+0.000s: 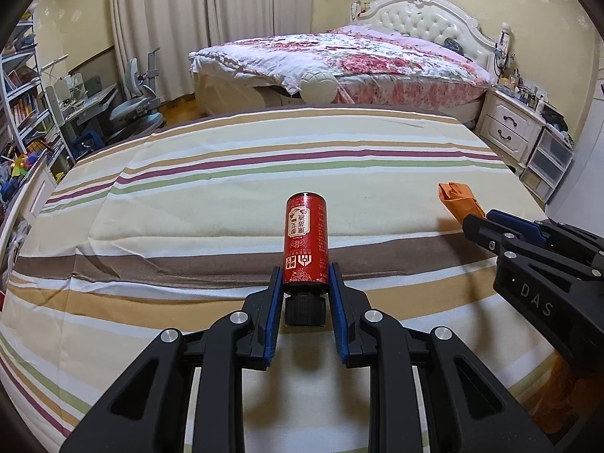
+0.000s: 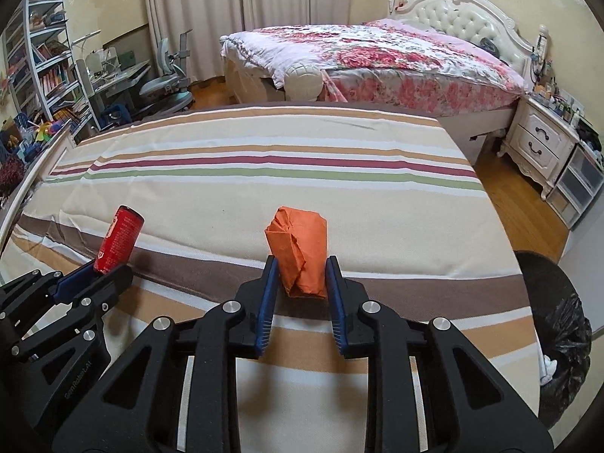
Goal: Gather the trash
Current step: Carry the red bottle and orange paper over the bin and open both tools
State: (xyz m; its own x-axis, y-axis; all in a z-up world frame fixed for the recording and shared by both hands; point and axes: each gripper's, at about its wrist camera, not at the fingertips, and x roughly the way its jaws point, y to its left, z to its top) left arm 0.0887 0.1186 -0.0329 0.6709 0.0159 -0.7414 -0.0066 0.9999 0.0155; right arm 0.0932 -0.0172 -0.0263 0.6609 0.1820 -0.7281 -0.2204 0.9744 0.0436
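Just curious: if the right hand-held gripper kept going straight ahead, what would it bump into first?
Probably nothing soon: the right hand-held gripper, clamping the orange paper wad, points over the striped tablecloth toward the floral bed. Depth is unclear.

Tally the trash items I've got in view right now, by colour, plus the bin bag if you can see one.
Red: 1, the red bottle with black cap, held in the left gripper.
Orange: 1, the orange paper wad, held in the right gripper.
Black: 1, the black bin bag beside the striped table.
Total: 3.
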